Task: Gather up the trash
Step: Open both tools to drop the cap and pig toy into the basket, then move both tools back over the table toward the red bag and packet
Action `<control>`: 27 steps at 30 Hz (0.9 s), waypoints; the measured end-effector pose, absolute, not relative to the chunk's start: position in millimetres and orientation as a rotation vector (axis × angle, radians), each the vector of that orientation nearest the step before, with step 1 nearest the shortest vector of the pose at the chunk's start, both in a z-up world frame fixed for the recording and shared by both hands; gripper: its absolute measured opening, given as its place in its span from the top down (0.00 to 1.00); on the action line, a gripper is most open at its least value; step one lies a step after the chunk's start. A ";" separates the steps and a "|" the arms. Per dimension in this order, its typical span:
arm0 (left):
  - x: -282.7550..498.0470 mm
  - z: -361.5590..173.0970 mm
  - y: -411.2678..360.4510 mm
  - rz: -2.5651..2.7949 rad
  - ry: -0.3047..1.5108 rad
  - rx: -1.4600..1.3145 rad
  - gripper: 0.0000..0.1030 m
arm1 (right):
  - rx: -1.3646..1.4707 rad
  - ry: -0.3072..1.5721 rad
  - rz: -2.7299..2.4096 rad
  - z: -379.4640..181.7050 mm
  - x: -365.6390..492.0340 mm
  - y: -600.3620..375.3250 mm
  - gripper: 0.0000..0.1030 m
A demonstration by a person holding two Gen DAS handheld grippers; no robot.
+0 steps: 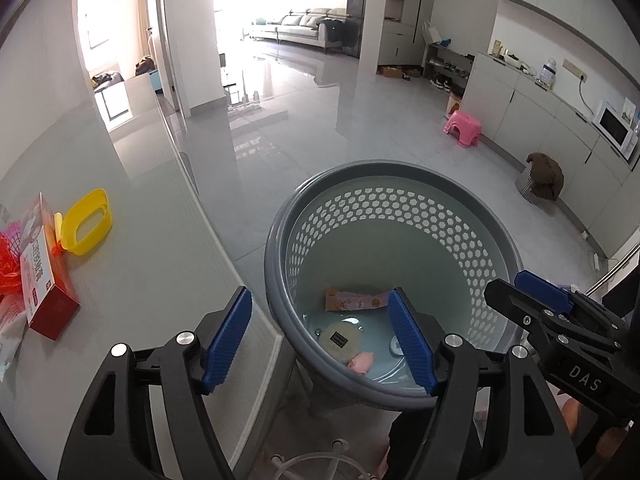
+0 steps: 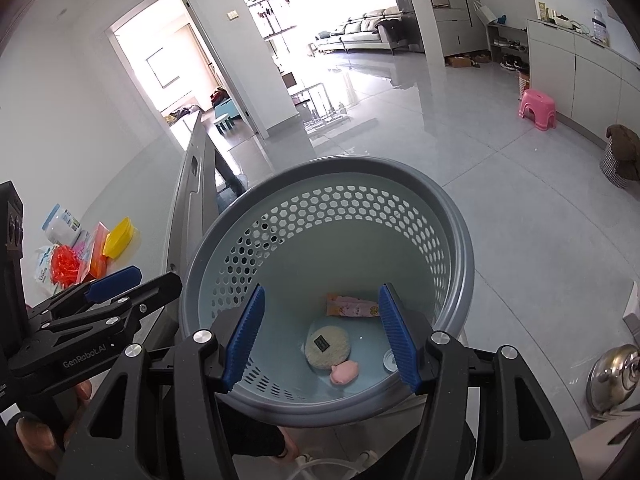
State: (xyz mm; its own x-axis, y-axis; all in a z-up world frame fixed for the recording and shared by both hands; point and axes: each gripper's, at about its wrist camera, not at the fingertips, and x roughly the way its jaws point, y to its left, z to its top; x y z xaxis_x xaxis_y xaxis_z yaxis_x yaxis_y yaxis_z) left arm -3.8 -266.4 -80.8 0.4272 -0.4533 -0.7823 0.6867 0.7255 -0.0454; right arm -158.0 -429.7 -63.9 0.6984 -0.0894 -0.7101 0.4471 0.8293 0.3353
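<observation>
Both tools hang over the grey perforated wastebasket (image 2: pixel 452 264), the left tool (image 1: pixel 320 340) and right tool (image 2: pixel 322 332) each spread wide with nothing between the pads. Inside lie a pink wrapper (image 2: pixel 352 306), a round beige pad (image 2: pixel 328 346) and a pink lump (image 2: pixel 344 372). A red box (image 1: pixel 44 280) and yellow ring (image 1: pixel 86 222) remain on the tabletop (image 1: pixel 160 240).

Both grippers – left gripper (image 1: pixel 320 342), right gripper (image 2: pixel 322 338) – black skeletal frames with triangular cutouts; ribbed blue pads (image 2: pixel 244 338); silver round screw heads; white "DAS" and "GenRobot.AI" lettering; person's dark sleeve (image 2: pixel 256 440).
</observation>
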 end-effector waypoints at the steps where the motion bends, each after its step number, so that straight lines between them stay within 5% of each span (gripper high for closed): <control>1: -3.8 -79.9 -262.9 -0.723 0.870 0.298 0.33 | 0.516 0.742 -0.312 -62.5 -157.7 -428.3 0.42; 27: 19.0 -23.7 -96.3 -0.484 0.759 0.162 0.25 | 0.357 0.694 -0.056 -6.4 -80.0 -298.8 0.31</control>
